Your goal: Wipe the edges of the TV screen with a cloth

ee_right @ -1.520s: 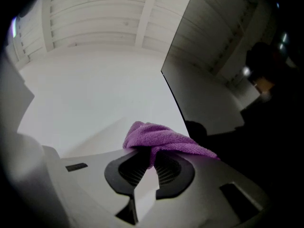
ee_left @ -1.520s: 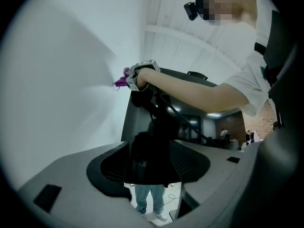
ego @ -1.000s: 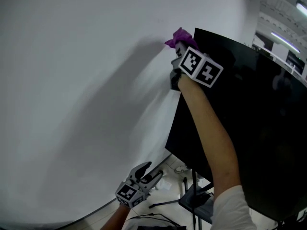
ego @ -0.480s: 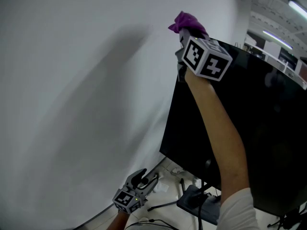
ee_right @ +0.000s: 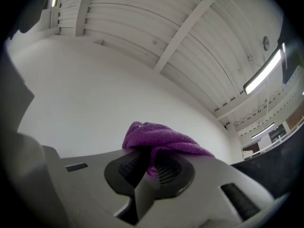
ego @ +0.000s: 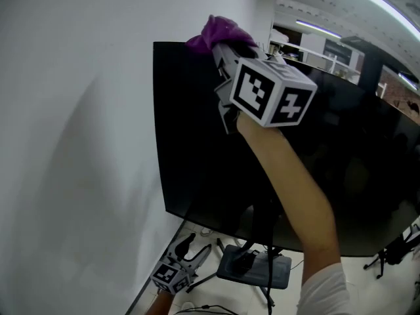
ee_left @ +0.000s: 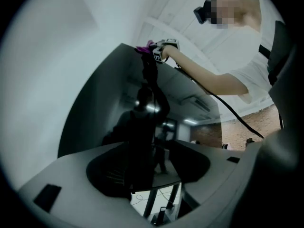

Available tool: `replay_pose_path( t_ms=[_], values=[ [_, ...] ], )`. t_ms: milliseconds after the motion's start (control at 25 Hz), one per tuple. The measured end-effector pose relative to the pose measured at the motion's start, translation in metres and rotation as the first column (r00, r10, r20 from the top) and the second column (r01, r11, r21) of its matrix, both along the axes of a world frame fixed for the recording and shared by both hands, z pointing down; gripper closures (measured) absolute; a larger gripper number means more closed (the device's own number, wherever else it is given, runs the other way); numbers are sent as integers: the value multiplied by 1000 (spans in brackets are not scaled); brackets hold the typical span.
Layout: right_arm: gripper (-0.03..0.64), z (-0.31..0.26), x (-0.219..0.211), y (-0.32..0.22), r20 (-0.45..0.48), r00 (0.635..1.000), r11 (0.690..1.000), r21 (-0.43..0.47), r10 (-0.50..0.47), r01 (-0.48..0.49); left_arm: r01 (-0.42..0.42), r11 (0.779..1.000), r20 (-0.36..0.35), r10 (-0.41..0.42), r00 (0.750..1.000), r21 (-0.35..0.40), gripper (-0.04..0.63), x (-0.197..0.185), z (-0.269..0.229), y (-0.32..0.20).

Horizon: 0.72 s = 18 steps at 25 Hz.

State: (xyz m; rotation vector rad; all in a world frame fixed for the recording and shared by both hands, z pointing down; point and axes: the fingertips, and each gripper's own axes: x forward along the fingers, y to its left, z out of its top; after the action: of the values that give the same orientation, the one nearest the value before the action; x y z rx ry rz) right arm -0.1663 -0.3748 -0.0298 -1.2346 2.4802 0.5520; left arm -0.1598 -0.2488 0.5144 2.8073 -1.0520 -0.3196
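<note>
The big black TV screen [ego: 197, 143] stands beside a white wall. A purple cloth [ego: 220, 31] rests at the screen's top edge, a little right of its upper left corner. My right gripper [ego: 222, 46] is shut on that cloth, its marker cube [ego: 266, 92] just below. In the right gripper view the cloth [ee_right: 161, 139] bulges out above the closed right gripper [ee_right: 149, 167]. My left gripper [ego: 197, 248] hangs low near the floor, open and holding nothing. In its own view the left gripper [ee_left: 152, 175] points up at the TV [ee_left: 109, 94] and the distant cloth [ee_left: 144, 48].
The white wall [ego: 79, 110] runs close along the TV's left side. Below the screen are a dark stand base [ego: 252, 271] and loose cables on the floor. A tripod leg [ego: 392, 254] shows at the lower right.
My right gripper has carried the cloth from the TV's upper left corner rightward along the top edge. The head view has swung towards the screen. The left gripper stays low and open.
</note>
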Motion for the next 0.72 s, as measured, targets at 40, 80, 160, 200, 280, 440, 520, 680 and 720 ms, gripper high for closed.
replay_pose_path(
  t_ms=[40,80,160,200,280,440,520,680,720],
  values=[
    [571,-1,18,8,1,1000,1000,-5,5,-5,-36,999,3,36,999,-5,351,19,0,2],
    [571,-2,37,17,4,1000,1000,-10,12,-12,-72,997,7,72,997,-4,351,37,-2,5],
    [571,-5,74,34,18,999,999,-22,31,-30,-146,989,25,146,989,11,351,71,-5,13],
    [571,-7,92,42,27,999,999,-29,43,-42,-188,982,34,188,982,13,351,87,-5,19],
    [571,-10,127,58,46,996,997,-39,74,-73,-263,965,43,262,964,9,351,115,-1,30],
    [572,-19,216,88,87,976,979,-35,202,-199,-363,932,33,363,931,7,351,171,2,48],
    [572,-23,265,104,114,962,968,-31,250,-248,-425,905,59,424,904,6,351,201,-2,62],
    [574,-17,349,137,166,926,940,-29,340,-340,-498,867,78,496,865,4,351,238,0,79],
    [574,-15,368,145,179,914,931,-31,363,-364,-512,859,80,511,856,-1,351,245,1,82]
  ],
)
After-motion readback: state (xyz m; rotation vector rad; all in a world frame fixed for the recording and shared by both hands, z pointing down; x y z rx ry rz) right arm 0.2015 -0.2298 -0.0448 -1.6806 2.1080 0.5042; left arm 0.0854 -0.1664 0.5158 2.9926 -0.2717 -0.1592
